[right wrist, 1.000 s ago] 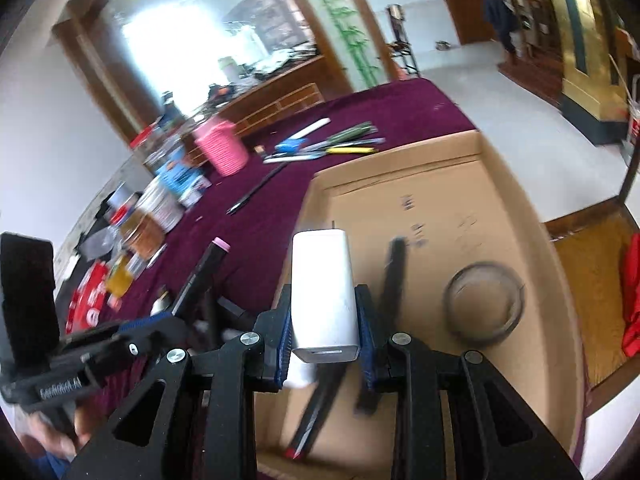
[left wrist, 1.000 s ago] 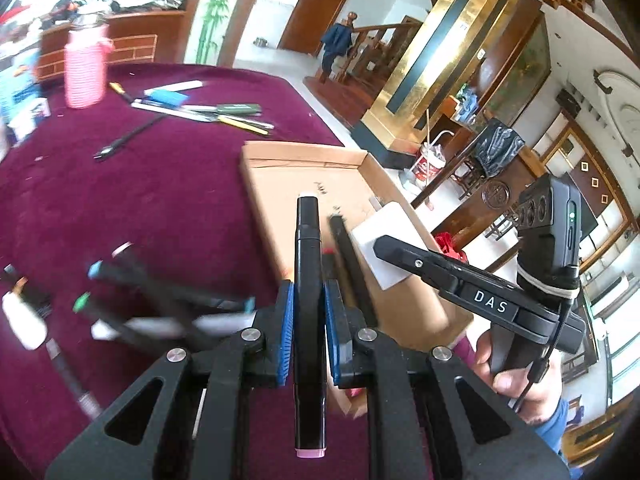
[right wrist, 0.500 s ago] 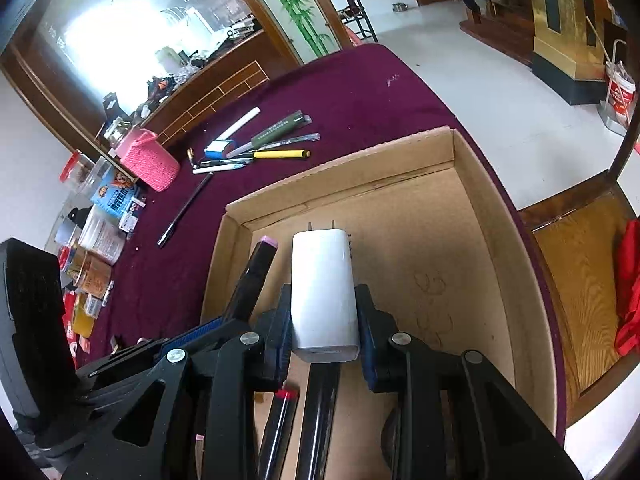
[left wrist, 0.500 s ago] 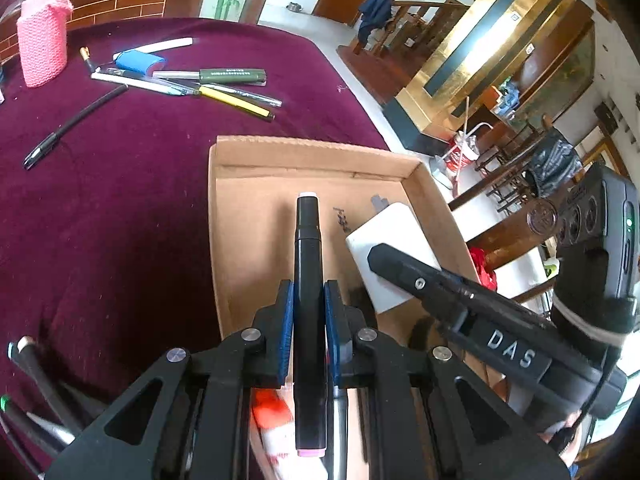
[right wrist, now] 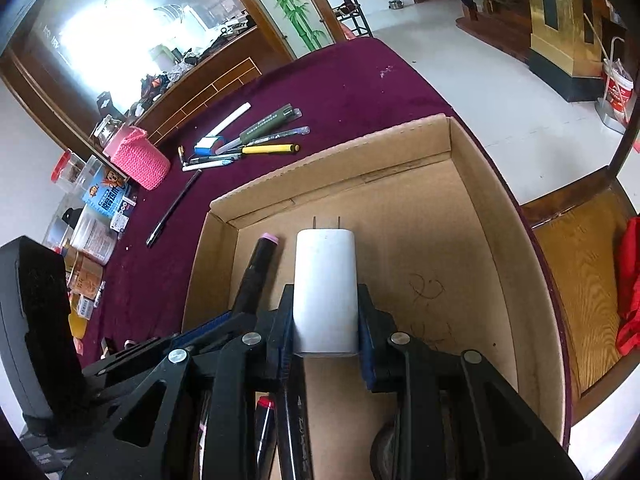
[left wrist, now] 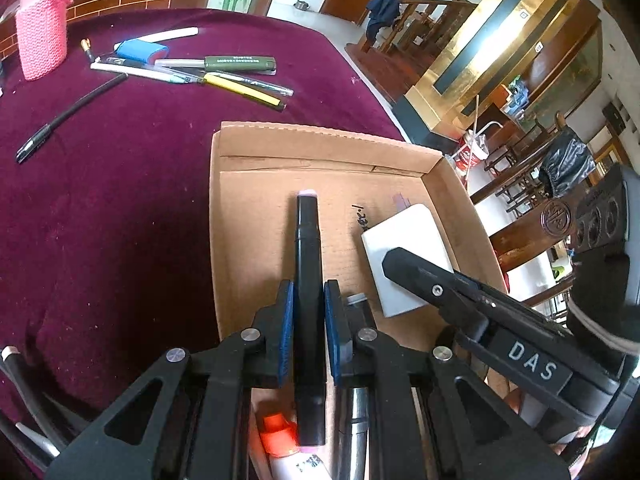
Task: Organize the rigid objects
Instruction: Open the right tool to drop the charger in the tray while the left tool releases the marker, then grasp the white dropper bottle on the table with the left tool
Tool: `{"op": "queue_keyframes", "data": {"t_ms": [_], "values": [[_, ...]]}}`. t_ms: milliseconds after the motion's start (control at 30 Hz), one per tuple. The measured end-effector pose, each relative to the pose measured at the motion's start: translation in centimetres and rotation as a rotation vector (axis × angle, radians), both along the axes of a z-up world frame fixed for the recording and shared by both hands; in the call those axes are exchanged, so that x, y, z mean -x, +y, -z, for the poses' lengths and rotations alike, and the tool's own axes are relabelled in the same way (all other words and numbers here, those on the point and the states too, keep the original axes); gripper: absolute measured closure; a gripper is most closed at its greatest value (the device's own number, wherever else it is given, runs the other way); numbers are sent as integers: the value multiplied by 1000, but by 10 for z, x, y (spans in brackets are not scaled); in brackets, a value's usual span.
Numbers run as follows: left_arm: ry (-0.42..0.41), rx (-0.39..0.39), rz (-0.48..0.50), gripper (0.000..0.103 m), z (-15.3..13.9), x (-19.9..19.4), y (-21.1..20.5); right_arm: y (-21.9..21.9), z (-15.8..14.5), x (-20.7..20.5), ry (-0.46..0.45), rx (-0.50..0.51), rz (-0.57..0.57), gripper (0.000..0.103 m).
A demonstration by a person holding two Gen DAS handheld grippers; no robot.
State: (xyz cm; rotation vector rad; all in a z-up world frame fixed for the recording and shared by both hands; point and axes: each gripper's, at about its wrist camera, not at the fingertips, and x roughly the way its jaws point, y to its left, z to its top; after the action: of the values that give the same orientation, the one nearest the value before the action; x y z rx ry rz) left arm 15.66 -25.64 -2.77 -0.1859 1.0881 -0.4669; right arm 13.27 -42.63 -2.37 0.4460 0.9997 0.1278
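An open cardboard box (left wrist: pixel 320 148) lies on the purple tablecloth. My left gripper (left wrist: pixel 308 296) is shut on a black marker (left wrist: pixel 307 240) with pink ends and holds it lengthwise over the box's left half. To its right, my right gripper (right wrist: pixel 325 304) is shut on a white plug charger (right wrist: pixel 325 272) with its prongs pointing at the far wall of the box (right wrist: pixel 500 200). In the right wrist view the marker (right wrist: pixel 260 264) runs close beside the charger. A red-capped marker (left wrist: pixel 276 428) and a dark one (left wrist: pixel 354 400) lie in the box beneath the fingers.
Several pens (left wrist: pixel 224 76) and a blue eraser (left wrist: pixel 140 50) lie beyond the box, near a pink knitted holder (left wrist: pixel 40 44) and a black pen (left wrist: pixel 68 116). Loose markers (left wrist: pixel 24 400) lie at the near left. Jars and packets (right wrist: pixel 96 216) crowd the far left. A wooden chair (right wrist: pixel 580 272) stands past the table's right edge.
Both grippers moved forward and down from the table's near side to over the box, still holding the marker and the charger. Over the last half second they hardly moved.
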Motion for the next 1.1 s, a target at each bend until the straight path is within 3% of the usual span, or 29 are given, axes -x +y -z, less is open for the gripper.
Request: {"op": "queue_keyframes", "data": {"t_ms": [100, 233, 433, 600, 833, 1100], "values": [[6, -6, 9, 90, 0, 1, -3, -1, -4, 4, -13, -5, 7, 76], [10, -16, 23, 80, -2, 5, -6, -1, -12, 12, -38, 21, 21, 71], [-5, -14, 31, 80, -11, 19, -3, 2, -21, 32, -79, 41, 40, 71], [-26, -3, 33, 80, -22, 33, 8, 6, -26, 54, -112, -6, 55, 71], [-51, 51, 29, 80, -34, 56, 42, 36, -37, 83, -168, -76, 8, 64], [-86, 88, -32, 80, -44, 77, 117, 103, -47, 103, -205, -71, -142, 63]]}}
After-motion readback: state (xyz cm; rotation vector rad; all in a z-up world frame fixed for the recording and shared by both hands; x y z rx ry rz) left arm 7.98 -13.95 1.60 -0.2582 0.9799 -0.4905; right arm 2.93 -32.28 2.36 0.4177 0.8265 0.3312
